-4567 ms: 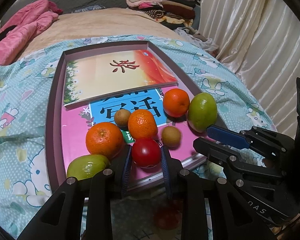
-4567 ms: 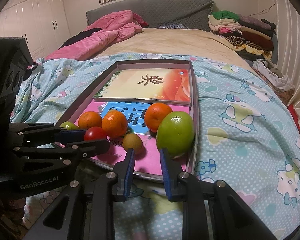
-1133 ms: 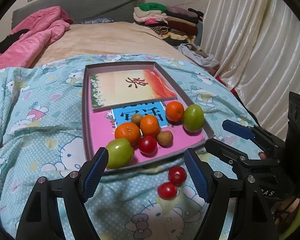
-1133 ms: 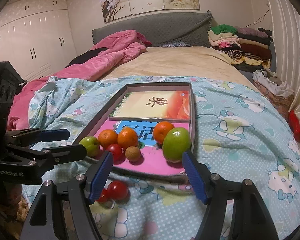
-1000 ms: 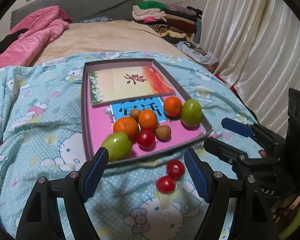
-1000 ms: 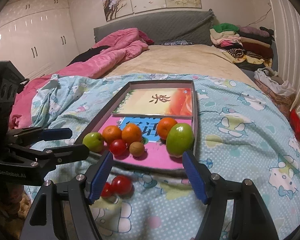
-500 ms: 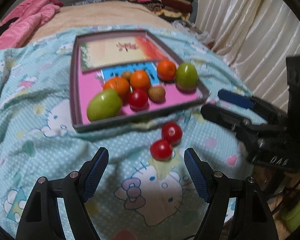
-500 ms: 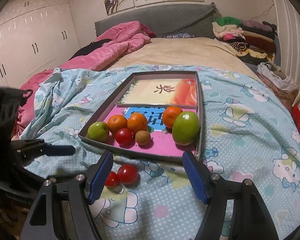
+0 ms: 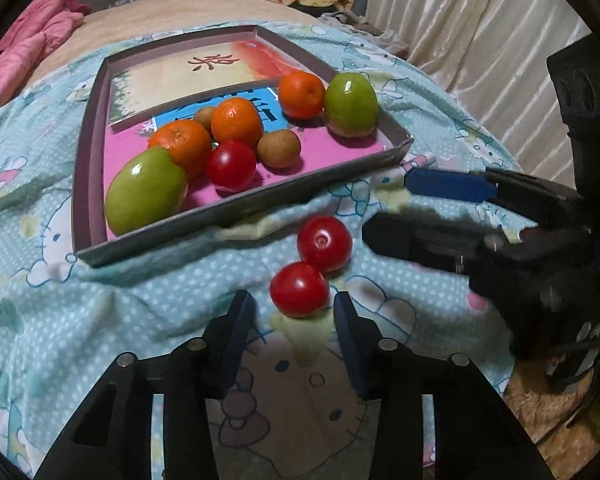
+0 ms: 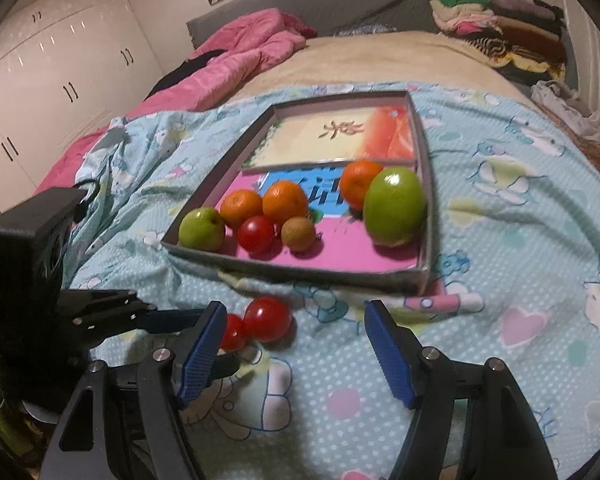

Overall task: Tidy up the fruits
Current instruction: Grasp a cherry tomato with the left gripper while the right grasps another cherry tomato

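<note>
Tomatoes: two lie touching on the blue bedspread (image 9: 100, 300) just outside the tray (image 9: 236, 210). Left gripper (image 9: 294, 326) is closing around the nearer tomato (image 9: 299, 289), pads not yet touching; right gripper (image 10: 294, 350) stands spread, empty.

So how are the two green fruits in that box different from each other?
The green fruit by the right wall stands upright, apart from the cluster, beside one orange. The green fruit in the near left corner leans on its side in the left wrist view, pressed against another orange. Which is larger cannot be told: each looks bigger in the nearer camera. Both are glossy and lie inside the box.
</note>
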